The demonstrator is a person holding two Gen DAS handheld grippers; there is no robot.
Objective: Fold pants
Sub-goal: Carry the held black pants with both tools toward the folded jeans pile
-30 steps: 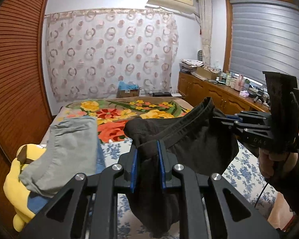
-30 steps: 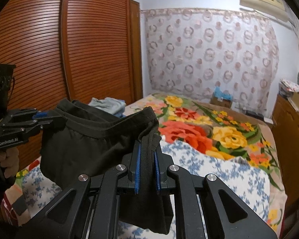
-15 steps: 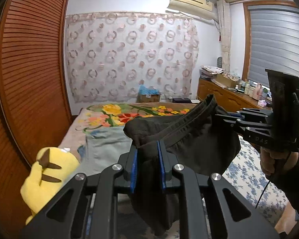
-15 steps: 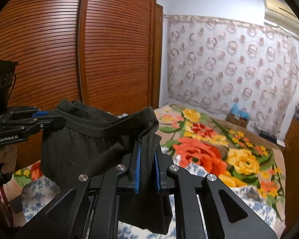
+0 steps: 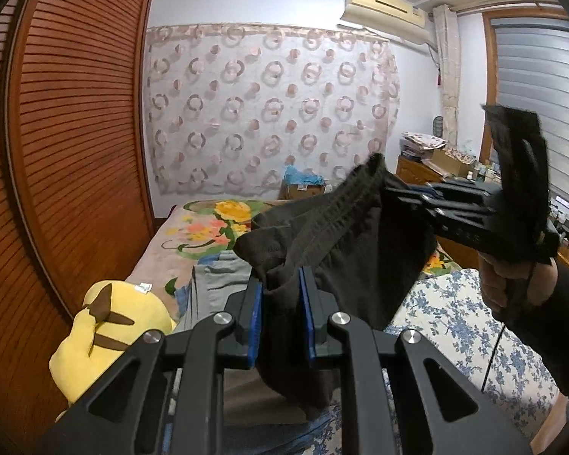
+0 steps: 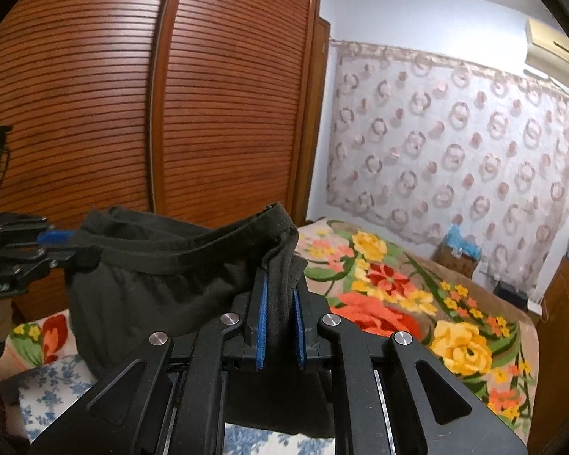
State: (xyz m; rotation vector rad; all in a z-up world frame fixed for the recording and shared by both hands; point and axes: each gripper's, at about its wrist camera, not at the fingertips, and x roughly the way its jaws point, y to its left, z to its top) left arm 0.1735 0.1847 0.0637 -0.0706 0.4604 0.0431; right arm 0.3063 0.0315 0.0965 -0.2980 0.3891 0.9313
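Note:
Dark pants hang in the air over the bed, stretched by the waistband between both grippers. My left gripper is shut on one end of the waistband, blue pads pressing the cloth. In the same view the right gripper pinches the other end at the right, held by a hand. In the right wrist view the pants sag as a pouch; my right gripper is shut on the waistband, and the left gripper grips the far end at the left. The legs hang down out of sight.
Folded grey and blue clothes and a yellow plush toy lie at the bed's left side. A floral blanket covers the bed. Slatted wooden wardrobe doors stand close on the left, a wooden sideboard on the right.
Both grippers have swung toward the wardrobe side with the pants held between them. More of the wooden doors fills both views. The grips are unchanged.

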